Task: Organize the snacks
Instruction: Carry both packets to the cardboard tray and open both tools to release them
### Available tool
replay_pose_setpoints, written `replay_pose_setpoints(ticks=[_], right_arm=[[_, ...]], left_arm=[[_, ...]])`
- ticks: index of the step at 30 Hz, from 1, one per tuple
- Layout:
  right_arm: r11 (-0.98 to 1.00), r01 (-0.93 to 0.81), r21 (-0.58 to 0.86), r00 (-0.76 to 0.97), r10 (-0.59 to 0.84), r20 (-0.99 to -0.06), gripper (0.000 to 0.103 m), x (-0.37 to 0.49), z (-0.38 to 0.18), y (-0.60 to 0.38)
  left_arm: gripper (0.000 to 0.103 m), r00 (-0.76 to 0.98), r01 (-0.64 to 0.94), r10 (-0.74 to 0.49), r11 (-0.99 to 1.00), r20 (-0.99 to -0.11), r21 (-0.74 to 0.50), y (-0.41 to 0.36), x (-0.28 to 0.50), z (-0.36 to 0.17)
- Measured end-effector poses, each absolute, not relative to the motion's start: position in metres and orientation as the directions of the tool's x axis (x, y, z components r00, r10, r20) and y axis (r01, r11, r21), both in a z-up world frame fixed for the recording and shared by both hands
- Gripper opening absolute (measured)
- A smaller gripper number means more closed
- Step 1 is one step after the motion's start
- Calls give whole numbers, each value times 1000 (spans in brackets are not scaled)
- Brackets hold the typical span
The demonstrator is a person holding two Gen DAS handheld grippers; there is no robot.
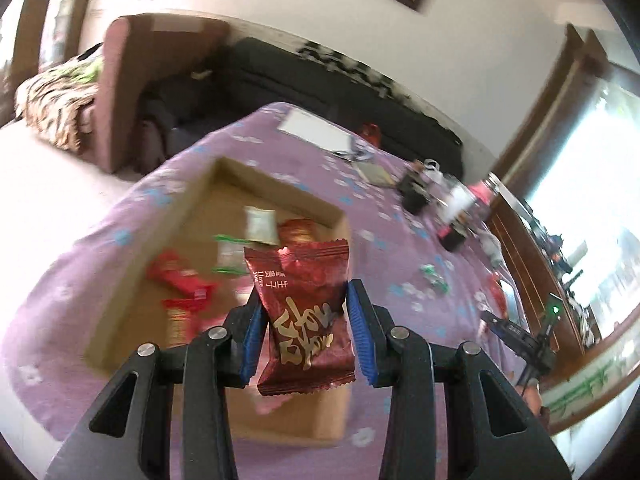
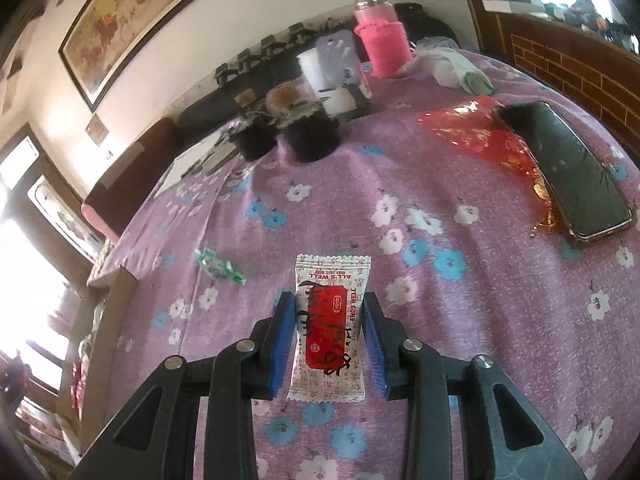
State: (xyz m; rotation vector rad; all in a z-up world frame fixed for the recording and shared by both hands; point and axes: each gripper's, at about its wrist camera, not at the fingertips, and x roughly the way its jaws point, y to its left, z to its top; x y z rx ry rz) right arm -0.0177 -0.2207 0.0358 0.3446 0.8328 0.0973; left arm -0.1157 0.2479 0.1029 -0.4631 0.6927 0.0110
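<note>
Both grippers engaged with snack packets; boxing step in hand.

Left wrist view: the left gripper [image 1: 306,330] is clamped on a dark red snack packet [image 1: 306,316], held above the cardboard box [image 1: 280,200], which already contains several snacks. Judged next: lower over the box and release.
Right wrist view: the right gripper [image 2: 330,340] straddles a white-and-red candy packet [image 2: 330,328] lying on the counter [image 2: 460,320]; grip cannot be confirmed. A green candy [image 2: 219,266] lies nearby, unsorted.

Black phone [image 2: 568,168] on red foil [image 2: 476,128], pink-sleeved bottle [image 2: 382,38] behind, floral tablecloth [image 2: 460,320].
</note>
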Motion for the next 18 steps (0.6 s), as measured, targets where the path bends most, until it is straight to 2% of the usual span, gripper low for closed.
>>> replay_pose_setpoints(ticks=[2,10,18], right_arm=[[947,32,318,676,214,-705,35,-22,44,-208],[928,-184,325,629,365,-686,34,-37,80,-104],[890,-371,263,526,435,-731,34,-24,85,21]], left_arm=[[37,771,-181,-127,896,-625,-405,263,-120,98],[37,743,-209,-141,879,-654,-428,292,-125,72],[37,688,-171,-200,889,-697,-425,283,-118,48]])
